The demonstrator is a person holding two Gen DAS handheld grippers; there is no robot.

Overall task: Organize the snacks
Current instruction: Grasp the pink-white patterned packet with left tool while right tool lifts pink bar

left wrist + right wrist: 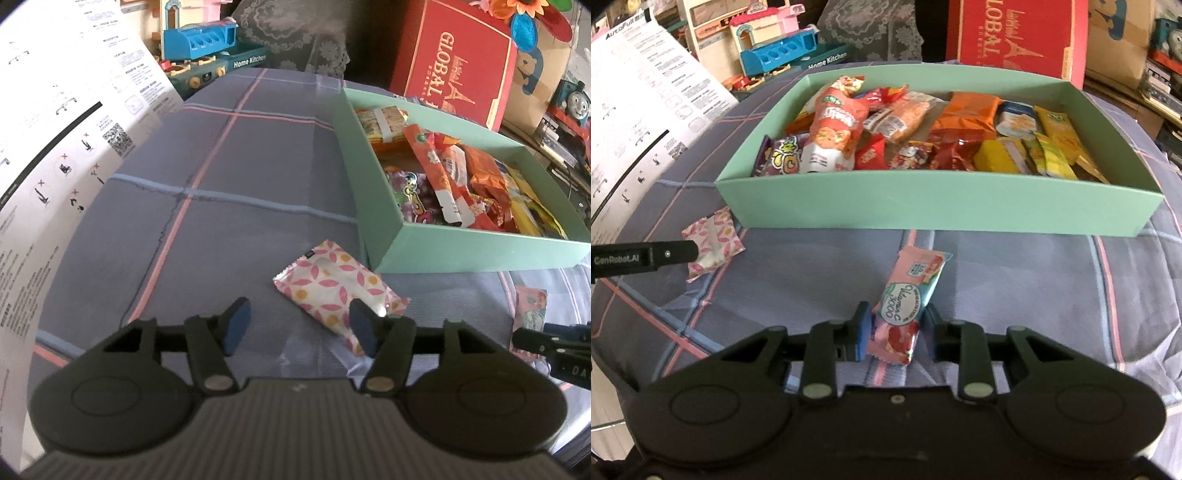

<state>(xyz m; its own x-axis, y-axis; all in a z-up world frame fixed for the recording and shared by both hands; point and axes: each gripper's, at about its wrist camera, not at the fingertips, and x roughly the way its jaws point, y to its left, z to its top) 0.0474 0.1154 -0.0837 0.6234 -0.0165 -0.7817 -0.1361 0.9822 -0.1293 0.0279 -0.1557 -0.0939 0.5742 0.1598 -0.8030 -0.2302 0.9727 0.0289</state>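
A green box (443, 254) (923, 206) holds several snack packets. A white packet with pink petal print (340, 284) (714, 242) lies on the checked cloth by the box's near left corner. My left gripper (299, 325) is open just short of it, with its right pad over the packet's near end. A pink "Vitamin C" bar (905, 306) (530, 306) lies in front of the box. My right gripper (897, 332) is open, its jaws on either side of the bar's near end, apart from it.
A blue-grey checked cloth (240, 177) covers the surface. A large white printed sheet (55, 129) stands at the left. A red "Global" box (454, 70), toy kitchen sets (207, 48) and other clutter lie behind the green box.
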